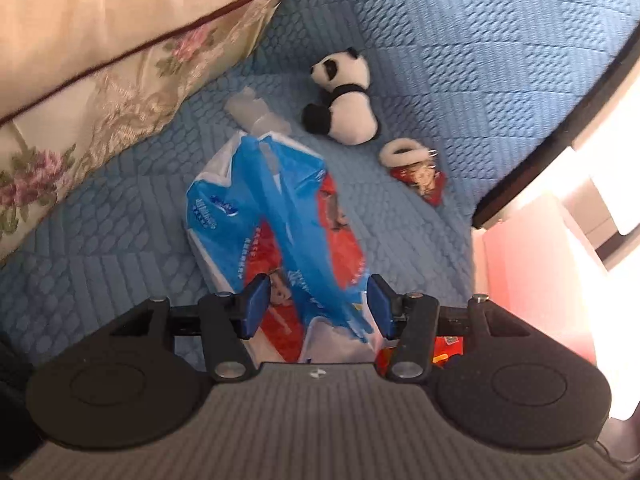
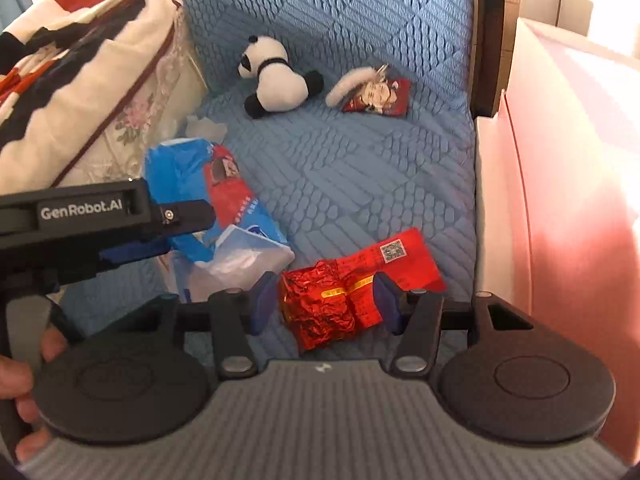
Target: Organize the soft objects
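A blue and red tissue pack lies on the blue quilted sofa seat. My left gripper is open, its jaws on either side of the pack's near end. The pack also shows in the right wrist view, with the left gripper's body in front of it. A crumpled red foil packet lies between the jaws of my open right gripper. A plush panda and a small red doll charm with white fur trim lie farther back.
A floral cushion with a patterned blanket on it stands at the left. A pink cabinet side borders the seat on the right, behind a dark wooden sofa frame. A crumpled clear wrapper lies behind the tissue pack.
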